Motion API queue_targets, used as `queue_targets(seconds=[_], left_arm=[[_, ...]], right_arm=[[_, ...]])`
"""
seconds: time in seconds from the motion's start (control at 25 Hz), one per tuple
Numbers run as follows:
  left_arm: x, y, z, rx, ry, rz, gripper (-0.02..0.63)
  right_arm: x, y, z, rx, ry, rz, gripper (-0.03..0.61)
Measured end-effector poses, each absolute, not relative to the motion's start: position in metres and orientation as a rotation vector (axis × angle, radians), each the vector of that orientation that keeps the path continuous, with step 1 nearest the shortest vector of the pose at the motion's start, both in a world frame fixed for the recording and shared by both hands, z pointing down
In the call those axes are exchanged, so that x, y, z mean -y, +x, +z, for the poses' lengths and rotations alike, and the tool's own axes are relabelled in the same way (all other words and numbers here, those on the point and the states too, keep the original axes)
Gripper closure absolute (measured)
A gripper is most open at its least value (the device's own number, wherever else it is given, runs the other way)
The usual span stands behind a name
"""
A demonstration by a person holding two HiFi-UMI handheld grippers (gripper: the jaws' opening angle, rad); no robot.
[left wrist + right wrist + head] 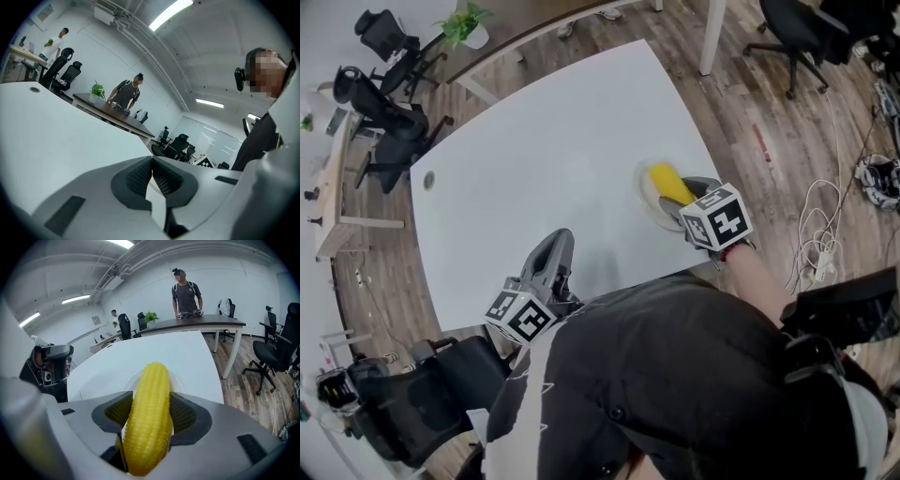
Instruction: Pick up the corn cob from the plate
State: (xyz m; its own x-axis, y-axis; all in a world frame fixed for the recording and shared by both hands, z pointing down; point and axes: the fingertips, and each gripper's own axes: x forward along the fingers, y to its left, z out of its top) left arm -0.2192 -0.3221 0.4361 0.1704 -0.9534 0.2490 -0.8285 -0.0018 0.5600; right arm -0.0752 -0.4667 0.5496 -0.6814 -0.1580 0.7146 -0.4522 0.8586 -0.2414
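Finding no words, brands or numbers to read anywhere. Seeing only black and white square patterns on the cube [715,217] of the right gripper [677,192] and on the cube [518,315] of the left gripper [558,239], spelling out nothing. Spotting 1 small sign [96,319] on the far wall in the right gripper view, looking too tiny to read. Spotting 1 frame [45,12] high on the wall in the left gripper view, looking too blurry to read.
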Motion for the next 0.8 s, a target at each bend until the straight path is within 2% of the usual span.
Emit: queue_targets(seconds=[0.44,0.8], left_arm=[[0.265,-0.246,0.43,1.716,1.813,-0.357,0.598],[0.191,-0.268,0.426,1.739,1.796,-0.408,0.598]], right_arm=[[0.456,-0.075,0.516,2.354,0.558,0.585,0.327],[0.394,-0.08,0.488,2.393,0.593,0.662,0.327]])
